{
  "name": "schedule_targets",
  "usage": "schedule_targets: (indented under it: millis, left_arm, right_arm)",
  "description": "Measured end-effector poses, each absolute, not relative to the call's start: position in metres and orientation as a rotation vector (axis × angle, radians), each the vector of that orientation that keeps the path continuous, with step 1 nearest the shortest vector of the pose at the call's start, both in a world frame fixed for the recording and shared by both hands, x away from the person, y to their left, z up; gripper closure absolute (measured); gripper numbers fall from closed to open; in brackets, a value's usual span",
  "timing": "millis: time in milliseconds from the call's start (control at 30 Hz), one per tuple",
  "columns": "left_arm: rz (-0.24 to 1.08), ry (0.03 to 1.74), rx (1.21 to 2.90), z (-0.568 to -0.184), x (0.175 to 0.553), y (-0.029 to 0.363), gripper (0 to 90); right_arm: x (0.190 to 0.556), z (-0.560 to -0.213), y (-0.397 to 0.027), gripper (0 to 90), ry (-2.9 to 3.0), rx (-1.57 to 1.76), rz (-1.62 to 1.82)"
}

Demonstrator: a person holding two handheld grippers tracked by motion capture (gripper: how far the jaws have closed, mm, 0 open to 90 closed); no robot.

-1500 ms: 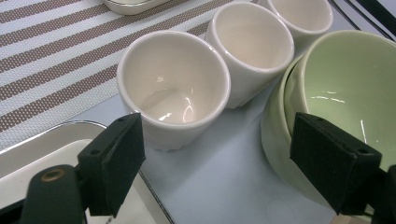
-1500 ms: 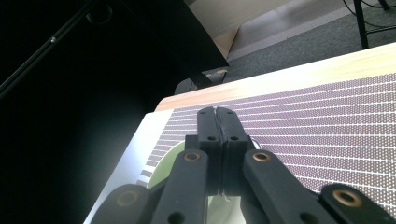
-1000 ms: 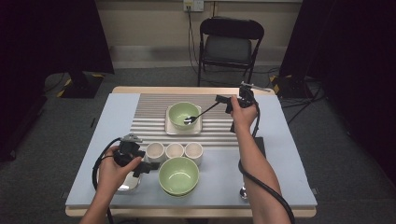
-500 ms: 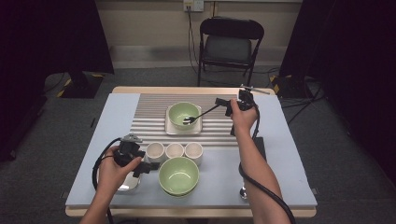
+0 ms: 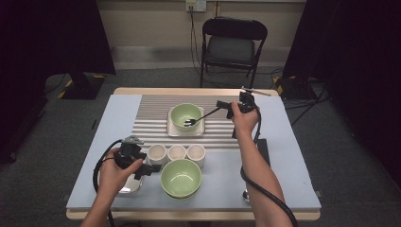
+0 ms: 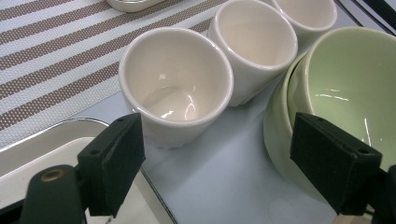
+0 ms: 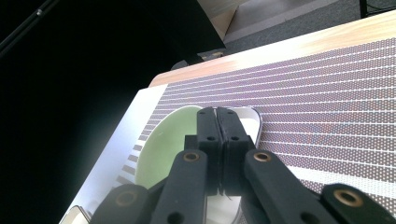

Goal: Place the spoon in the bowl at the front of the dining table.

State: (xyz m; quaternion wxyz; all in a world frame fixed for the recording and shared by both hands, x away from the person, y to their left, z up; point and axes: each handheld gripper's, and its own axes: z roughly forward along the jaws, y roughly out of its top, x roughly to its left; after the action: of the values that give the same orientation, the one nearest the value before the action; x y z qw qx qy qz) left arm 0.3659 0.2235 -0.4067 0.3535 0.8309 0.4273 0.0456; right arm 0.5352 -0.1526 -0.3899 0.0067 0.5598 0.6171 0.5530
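My right gripper [image 5: 221, 104] is shut on the handle of a metal fork [image 5: 201, 117], which slants down into a green bowl [image 5: 186, 113] on a white square plate [image 5: 172, 130]. In the right gripper view the jaws [image 7: 217, 114] are pressed together above that bowl [image 7: 159, 149]. My left gripper [image 5: 152, 169] stands open and empty over a small metal tray [image 5: 126, 188]. Its jaws [image 6: 219, 140] straddle bare table between the nearest white cup [image 6: 175, 84] and a nested pair of green bowls [image 6: 345, 79]. Three white cups [image 5: 177, 152] stand in a row behind those green bowls [image 5: 181, 177].
A striped mat [image 5: 151, 118] covers the far middle of the blue-grey table [image 5: 293, 179]. A flat black object [image 5: 262, 147] lies by the right forearm. A black folding chair [image 5: 234, 47] stands beyond the far edge. Cables trail from both grippers.
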Motion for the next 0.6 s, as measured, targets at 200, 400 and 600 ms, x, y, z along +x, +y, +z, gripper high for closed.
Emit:
schedule_targets:
  millis: [200,400,600]
  left_arm:
    - [0.118,1.102,2.144,-0.4062,0.3658,0.2241,17.6]
    - [0.119,1.104,2.143,-0.4057,0.3653,0.2241,17.6]
    - [0.121,1.104,2.141,-0.405,0.365,0.224,17.6]
  right_arm:
    - [0.5347,-0.3916,-0.149,89.4,1.942,1.746,1.726]
    - [0.5328,-0.393,-0.147,89.4,1.945,1.744,1.727]
    - [0.5308,-0.3936,-0.1459,89.3,1.946,1.742,1.727]
